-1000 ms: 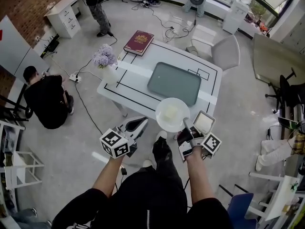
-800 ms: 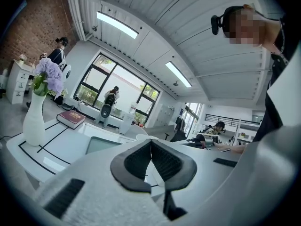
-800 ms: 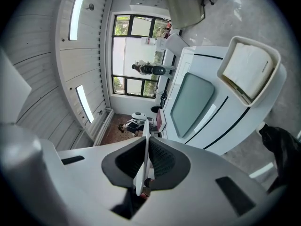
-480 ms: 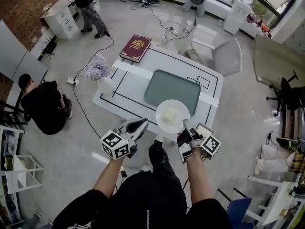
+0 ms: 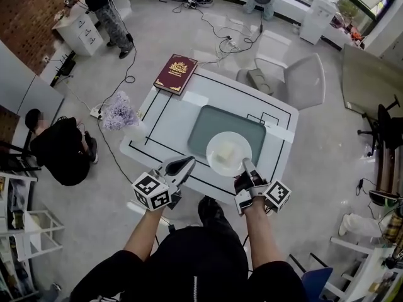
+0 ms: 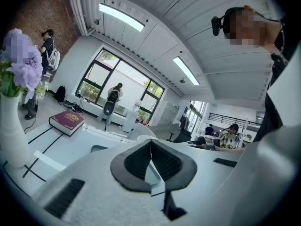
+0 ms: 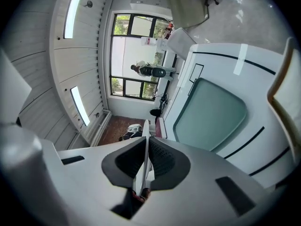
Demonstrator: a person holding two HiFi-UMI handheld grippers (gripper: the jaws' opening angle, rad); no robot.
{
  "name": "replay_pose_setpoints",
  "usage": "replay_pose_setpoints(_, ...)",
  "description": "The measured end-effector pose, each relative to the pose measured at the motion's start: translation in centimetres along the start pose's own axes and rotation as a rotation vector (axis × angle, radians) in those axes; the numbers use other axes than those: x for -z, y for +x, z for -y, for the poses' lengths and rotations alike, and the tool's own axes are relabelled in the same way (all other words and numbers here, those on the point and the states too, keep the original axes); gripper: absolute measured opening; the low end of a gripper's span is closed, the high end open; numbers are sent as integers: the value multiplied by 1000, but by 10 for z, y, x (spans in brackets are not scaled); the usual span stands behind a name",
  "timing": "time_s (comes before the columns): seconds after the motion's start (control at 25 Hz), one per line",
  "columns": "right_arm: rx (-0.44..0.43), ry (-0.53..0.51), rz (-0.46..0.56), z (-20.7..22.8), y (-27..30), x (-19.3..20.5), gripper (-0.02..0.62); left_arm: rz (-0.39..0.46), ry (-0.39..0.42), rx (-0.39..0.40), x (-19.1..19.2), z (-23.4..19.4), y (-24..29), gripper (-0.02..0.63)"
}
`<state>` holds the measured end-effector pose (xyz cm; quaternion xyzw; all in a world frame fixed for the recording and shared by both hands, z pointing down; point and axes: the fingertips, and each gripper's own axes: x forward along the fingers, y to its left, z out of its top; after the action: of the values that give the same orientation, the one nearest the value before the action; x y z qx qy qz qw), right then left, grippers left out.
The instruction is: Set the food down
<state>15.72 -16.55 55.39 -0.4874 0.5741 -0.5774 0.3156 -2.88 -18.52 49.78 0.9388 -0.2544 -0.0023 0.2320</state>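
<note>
Up-frame of the right hand-held gripper (image 5: pixel 245 163), clenched on its rim, the plate of food (image 5: pixel 240 145) is held overlapping the mat (image 5: pixel 220 119) on the bench (image 5: pixel 169 121).

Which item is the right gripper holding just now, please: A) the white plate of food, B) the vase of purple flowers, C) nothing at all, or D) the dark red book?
A: the right gripper has its jaws shut on the rim of the white plate, seen edge-on in the right gripper view.

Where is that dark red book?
In the head view, the dark red book lies at the far left corner of the white table, beyond the purple flowers.
</note>
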Motion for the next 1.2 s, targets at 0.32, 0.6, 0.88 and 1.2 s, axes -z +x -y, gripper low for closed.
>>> replay_pose_setpoints(0.32,32,-39,-7,16,40,-31,20,-10,-12,-30,-17,-36,43,6)
replay_pose_setpoints(0.6,41,-11,-4,27,62,-40,20,-33,-27,-36,-19,-54,59,6)
replay_pose_setpoints(0.88,48,14,25,33,75,-40,20,-74,-41,-11,-18,-74,68,6)
replay_pose_setpoints(1.2,96,5,62,48,86,-37,20,-107,-56,42,-14,-84,76,6)
